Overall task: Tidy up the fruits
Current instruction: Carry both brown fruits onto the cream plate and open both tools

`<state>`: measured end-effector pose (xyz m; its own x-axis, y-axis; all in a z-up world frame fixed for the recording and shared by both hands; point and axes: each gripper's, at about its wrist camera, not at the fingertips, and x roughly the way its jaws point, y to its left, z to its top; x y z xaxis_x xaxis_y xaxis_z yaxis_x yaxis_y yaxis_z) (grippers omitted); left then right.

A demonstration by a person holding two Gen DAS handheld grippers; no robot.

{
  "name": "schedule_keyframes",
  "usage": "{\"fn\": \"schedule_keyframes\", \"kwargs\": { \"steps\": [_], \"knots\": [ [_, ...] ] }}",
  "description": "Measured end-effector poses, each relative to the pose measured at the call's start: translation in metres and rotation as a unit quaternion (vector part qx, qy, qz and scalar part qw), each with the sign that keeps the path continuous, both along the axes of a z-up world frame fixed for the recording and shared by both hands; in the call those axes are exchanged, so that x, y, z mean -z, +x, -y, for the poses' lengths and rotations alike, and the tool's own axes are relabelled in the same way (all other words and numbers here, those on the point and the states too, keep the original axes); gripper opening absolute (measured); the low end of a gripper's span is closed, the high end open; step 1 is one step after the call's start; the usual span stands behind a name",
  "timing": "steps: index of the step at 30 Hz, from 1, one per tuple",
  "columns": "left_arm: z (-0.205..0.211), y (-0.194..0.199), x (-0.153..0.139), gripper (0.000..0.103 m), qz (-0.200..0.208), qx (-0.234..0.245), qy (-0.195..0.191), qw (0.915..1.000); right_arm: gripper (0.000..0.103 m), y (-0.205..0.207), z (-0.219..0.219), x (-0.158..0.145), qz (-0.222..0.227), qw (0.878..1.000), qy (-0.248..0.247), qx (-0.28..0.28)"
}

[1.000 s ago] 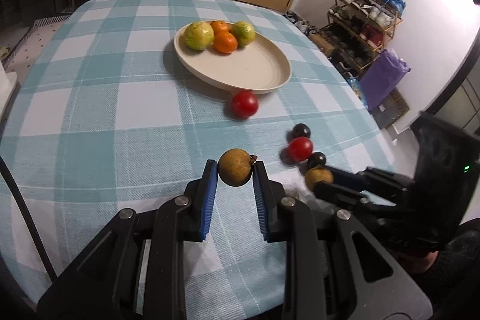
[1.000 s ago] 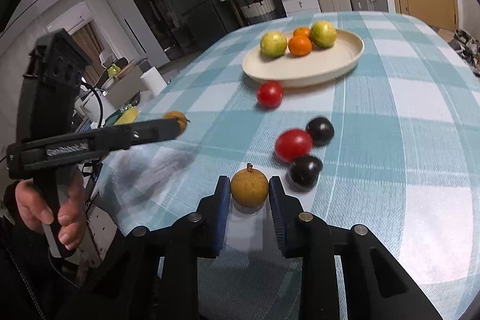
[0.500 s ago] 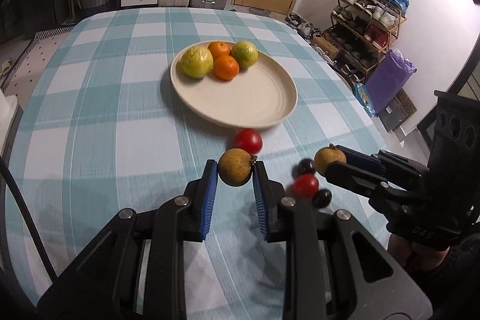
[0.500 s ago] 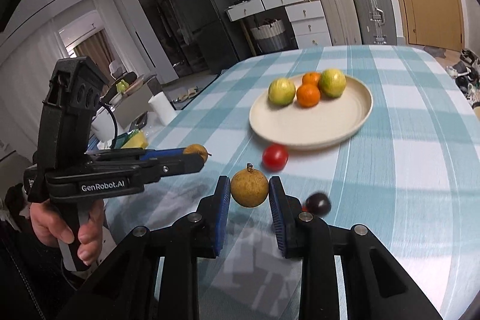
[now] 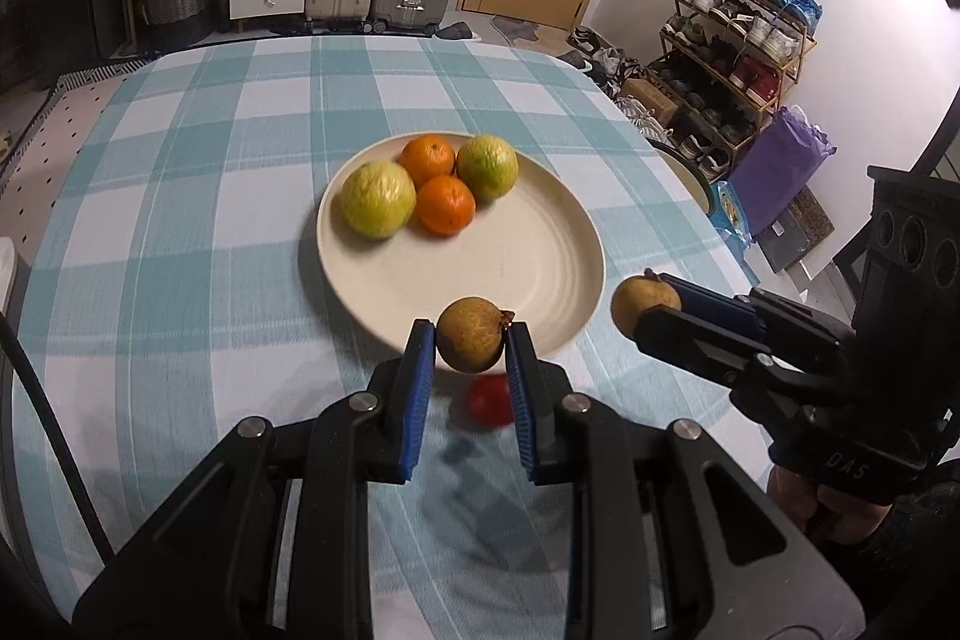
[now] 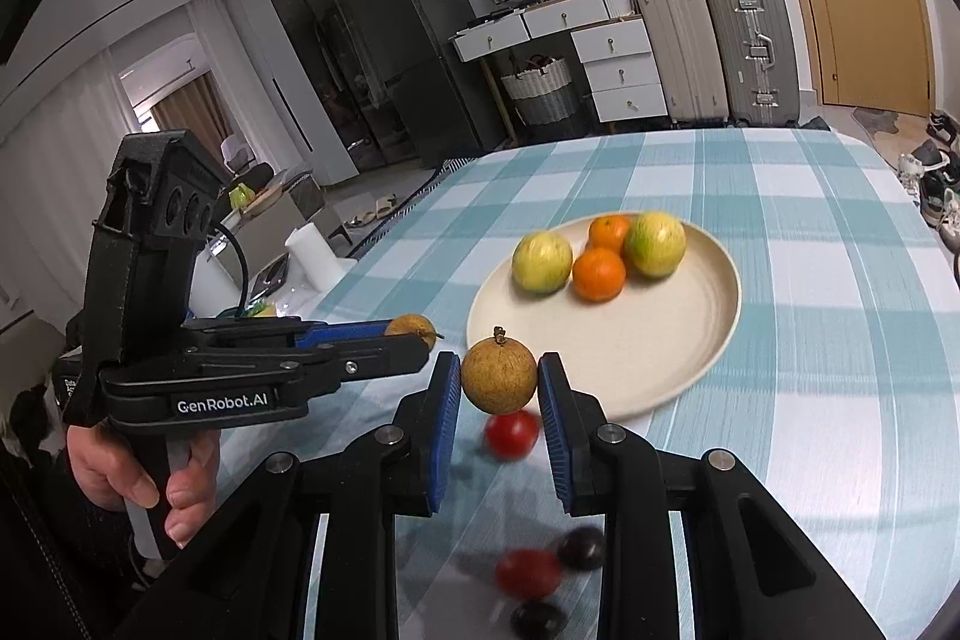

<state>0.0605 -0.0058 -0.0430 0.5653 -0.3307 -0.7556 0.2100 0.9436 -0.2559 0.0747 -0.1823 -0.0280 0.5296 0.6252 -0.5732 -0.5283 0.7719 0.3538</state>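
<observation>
Bench (image 5: 180, 280) under a teal-and-white checked cloth, bearing a cream plate (image 5: 540, 244) that holds two yellow-green fruits (image 5: 378, 199) and two oranges (image 5: 445, 204), grouped and touching at its far side. Left claw (image 5: 471, 343) clamped on a brown longan (image 5: 470, 334) above the plate's near rim; right claw (image 6: 498, 381) likewise clamped on a second longan (image 6: 498, 379), beside the same rim. A red tomato (image 6: 511, 433) lies on the cloth under both claws; another tomato (image 6: 528, 573) and two dark plums (image 6: 581, 547) lie nearer, between the right claw's arms, blurred.
</observation>
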Motion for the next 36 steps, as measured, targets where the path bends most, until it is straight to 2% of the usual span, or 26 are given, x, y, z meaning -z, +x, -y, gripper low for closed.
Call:
{"fn": "schedule_keyframes", "kwargs": {
  "steps": [15, 36],
  "knots": [
    [0.008, 0.067, 0.016, 0.021, -0.024, -0.004, -0.012, 0.9996, 0.027, 0.070, 0.004, 0.007, -0.014, 1.000, 0.007, 0.016],
    [0.011, 0.113, 0.052, 0.021, -0.052, -0.013, -0.014, 0.9985, 0.027, 0.124, -0.004, 0.047, -0.070, 0.997, -0.014, 0.040]
  ]
}}
